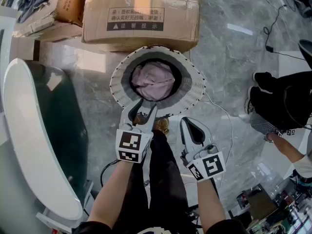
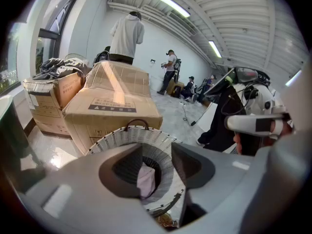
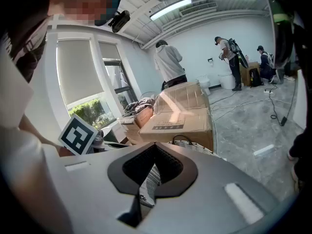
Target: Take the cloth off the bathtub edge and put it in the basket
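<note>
Nearest the person, the right gripper (image 1: 187, 123) hung just short of the basket (image 1: 195, 87) on its near right side. Its jaws were closed together with nothing between them. The left gripper (image 1: 145, 106) was poised over the basket's near rim with its jaws partly apart and empty. Only the basket's inside showed through the gap.

The pink cloth (image 1: 153, 79) lay bunched at the bottom of the basket, clear of both grippers, so the drop looked done. The bathtub (image 1: 29, 130), well to the left of the basket, had a bare edge. A cardboard box (image 1: 141, 9) stood just behind the basket.

The likely risk was the left jaws catching the woven rim as they pulled away, which could tip the light basket or drag it. Reaching down again could snag the cloth and lift it out.
</note>
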The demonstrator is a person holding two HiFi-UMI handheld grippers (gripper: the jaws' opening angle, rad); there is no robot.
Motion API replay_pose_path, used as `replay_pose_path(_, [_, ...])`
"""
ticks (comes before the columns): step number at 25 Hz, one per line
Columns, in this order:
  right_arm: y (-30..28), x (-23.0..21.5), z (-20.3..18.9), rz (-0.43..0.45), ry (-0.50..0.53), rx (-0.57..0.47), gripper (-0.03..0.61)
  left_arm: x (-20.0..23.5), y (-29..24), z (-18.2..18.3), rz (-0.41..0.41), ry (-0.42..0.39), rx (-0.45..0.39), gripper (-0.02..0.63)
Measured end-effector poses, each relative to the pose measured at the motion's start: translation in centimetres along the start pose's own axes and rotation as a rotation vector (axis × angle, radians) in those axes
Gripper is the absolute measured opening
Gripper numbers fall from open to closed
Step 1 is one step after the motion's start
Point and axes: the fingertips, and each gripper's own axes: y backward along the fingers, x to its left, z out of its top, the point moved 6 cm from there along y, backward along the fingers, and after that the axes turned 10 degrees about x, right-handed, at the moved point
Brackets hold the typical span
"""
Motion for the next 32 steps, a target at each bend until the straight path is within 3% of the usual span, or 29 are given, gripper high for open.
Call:
replay_pose_path(5, [0.3,0.1,0.7,-0.001,0.01,-0.007,0.006,-0.6,1.2,1.0,-0.012,-0.012,-0.02,0.149])
replay_pose_path(9, [1.0,0.4,2.0,0.003,0.016,-0.018,0.006,-1.3,2.8,2.3,-0.024,-0.015,-0.047,0.088])
replay_pose_path(12, [1.7,0.6,3.4,0.003,0.019,-0.033,0.006,-2.1,4.3,3.9,-0.017,-0.022,-0.065,-0.004])
replay_pose_path(22, [5.7,4.0,9.9,0.057,0.048,-0.101,0.006,-4.9,11.7,9.7,-0.025,-0.008,-0.147,-0.003])
replay_pose_path(32, [12.0,6.5,15.3,0.05,0.088,-0.185,0.006,-8.6,20.5,14.7,-0.038,-0.103,-0.266,-0.005])
